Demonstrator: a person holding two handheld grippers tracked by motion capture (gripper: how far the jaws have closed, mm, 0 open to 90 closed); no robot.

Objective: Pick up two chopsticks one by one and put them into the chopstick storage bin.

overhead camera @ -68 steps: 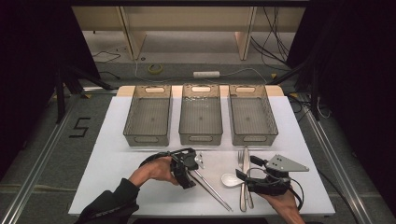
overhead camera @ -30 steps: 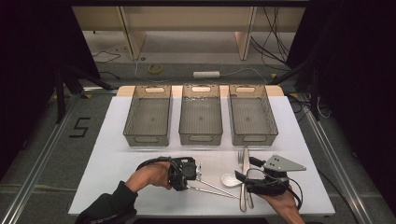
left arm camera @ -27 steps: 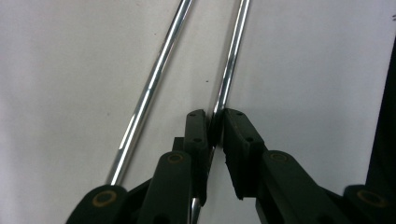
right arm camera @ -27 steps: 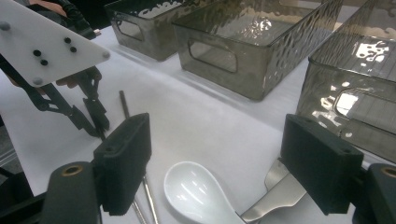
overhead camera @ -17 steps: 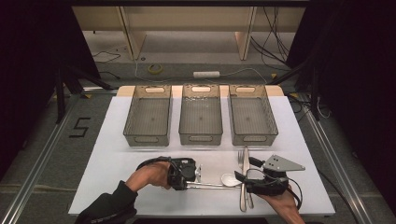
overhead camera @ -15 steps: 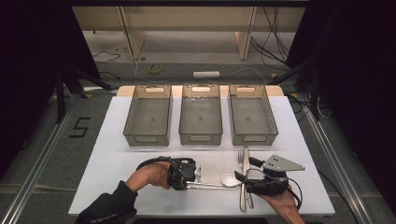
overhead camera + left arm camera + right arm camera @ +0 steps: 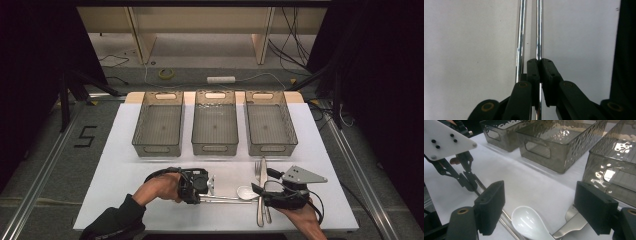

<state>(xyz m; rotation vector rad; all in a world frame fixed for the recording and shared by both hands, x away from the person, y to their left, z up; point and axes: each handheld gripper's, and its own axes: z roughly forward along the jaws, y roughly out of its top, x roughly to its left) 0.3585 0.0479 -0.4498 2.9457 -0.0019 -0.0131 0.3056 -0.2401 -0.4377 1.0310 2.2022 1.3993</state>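
Left claw (image 7: 539, 61) clamped on one chopstick (image 7: 539, 30), tips cut off; right claw (image 7: 541, 212) agape.

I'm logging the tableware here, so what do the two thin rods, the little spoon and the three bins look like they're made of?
Two thin rods: polished metal, probably steel, with bright mirror streaks along them.
Little spoon: glossy white, likely ceramic or melamine, with soft highlights on its bowl.
Three bins: smoky translucent plastic with a rippled, shiny surface; the table shows through the walls.
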